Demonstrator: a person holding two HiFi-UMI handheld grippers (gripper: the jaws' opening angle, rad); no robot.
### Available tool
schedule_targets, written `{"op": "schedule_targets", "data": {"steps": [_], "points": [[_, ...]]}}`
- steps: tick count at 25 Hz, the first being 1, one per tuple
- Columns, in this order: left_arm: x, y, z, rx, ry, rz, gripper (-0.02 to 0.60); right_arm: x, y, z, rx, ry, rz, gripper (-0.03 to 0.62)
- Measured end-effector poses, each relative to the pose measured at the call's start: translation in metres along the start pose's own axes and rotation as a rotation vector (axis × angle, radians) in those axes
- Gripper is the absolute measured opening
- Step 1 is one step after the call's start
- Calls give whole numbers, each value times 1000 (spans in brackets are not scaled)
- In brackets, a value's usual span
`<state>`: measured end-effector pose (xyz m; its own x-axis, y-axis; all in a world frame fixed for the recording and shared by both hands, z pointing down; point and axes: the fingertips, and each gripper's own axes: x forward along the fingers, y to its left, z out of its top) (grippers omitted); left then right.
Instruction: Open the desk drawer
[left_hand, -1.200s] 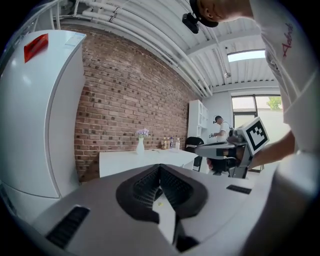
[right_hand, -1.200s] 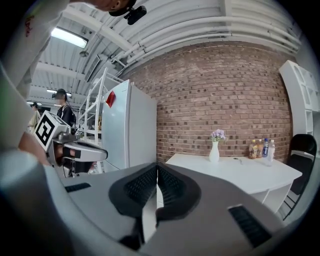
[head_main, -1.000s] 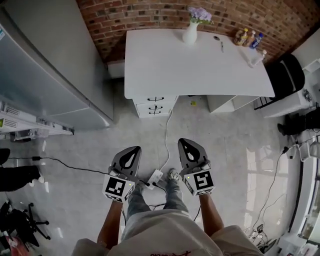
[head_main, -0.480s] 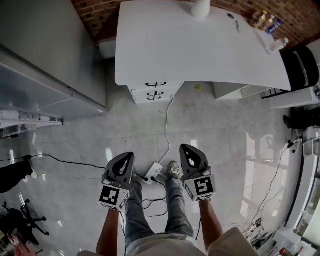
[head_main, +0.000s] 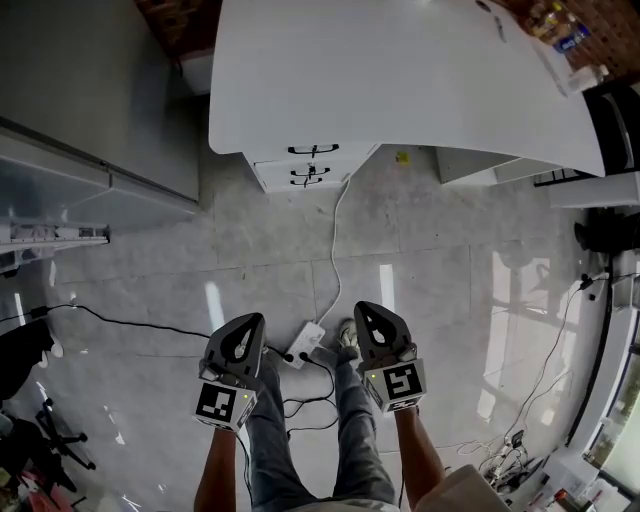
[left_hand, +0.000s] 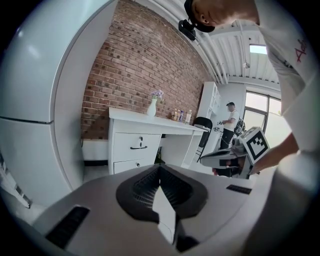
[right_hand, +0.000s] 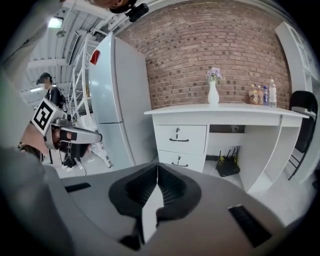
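The left hand-held gripper (head_main: 250, 325) and the right hand-held gripper (head_main: 368, 312) both have their jaws pressed together on nothing, low above the floor (head_main: 420, 270). The drawer stack (head_main: 310, 166) lies straight ahead and well apart from them, under the front left corner of the surface (head_main: 400, 70). It is about equally far from both, and its top handle (right_hand: 179, 140) runs parallel to the front edge. From above, the overhang foreshortens the drawer fronts, and both gripper views cut off the lowest drawer.
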<state>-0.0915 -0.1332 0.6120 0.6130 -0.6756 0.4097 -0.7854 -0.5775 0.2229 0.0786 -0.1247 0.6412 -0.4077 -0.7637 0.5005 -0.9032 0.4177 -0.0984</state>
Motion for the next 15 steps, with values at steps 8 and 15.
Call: {"op": "schedule_targets", "data": {"steps": [8, 15], "points": [[5, 1, 0, -9, 23, -3, 12, 15, -38, 10, 1133, -360, 216, 169], [7, 3, 6, -35, -5, -7, 12, 38, -61, -28, 1379, -468, 205, 202]]}}
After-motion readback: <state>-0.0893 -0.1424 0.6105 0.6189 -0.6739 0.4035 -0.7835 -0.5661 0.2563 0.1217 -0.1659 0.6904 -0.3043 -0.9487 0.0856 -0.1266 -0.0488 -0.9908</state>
